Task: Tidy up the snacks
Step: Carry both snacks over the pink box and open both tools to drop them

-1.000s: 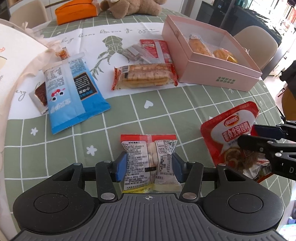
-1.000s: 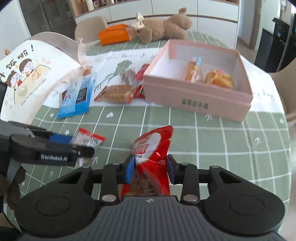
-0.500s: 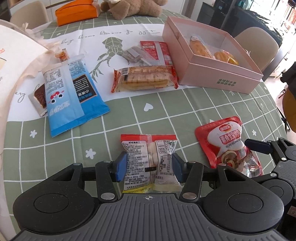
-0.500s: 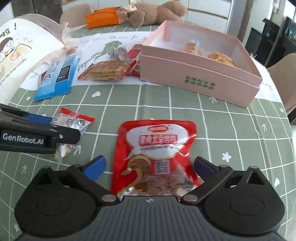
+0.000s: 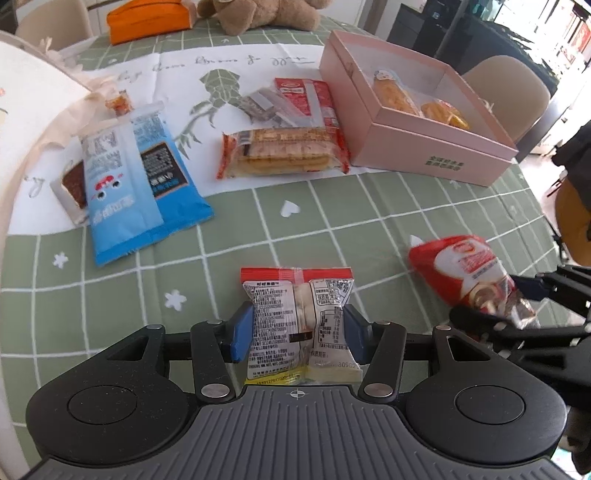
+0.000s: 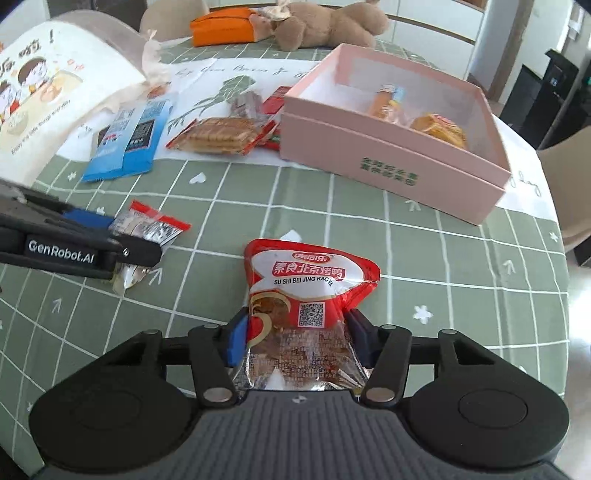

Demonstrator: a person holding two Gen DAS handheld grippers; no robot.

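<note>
A clear snack packet with a red top edge (image 5: 295,314) sits upright on the green checked tablecloth, and my left gripper (image 5: 297,325) is shut on its sides. In the right wrist view, that gripper (image 6: 118,236) reaches in from the left. A red pouch with a white label (image 6: 310,273) lies between the blue pads of my right gripper (image 6: 295,332). Its jaws are closing, and the pads pinch the pouch's lower half and crease it. From the left wrist view, the pouch (image 5: 469,266) is tilted and blurred. The open pink box (image 6: 388,170) holds two wrapped snacks.
A blue packet (image 5: 136,184), a biscuit pack (image 5: 284,151) and a red-and-silver pack (image 5: 306,96) lie on white paper left of the box. A white cartoon bag (image 6: 44,92), an orange pouch (image 6: 225,26) and a teddy bear (image 6: 325,26) are further back. A chair (image 5: 513,85) stands beyond the box.
The right gripper let the red pouch fall flat on the cloth, opened wide, then closed on its lower half again. The left gripper and its packet stayed put.
</note>
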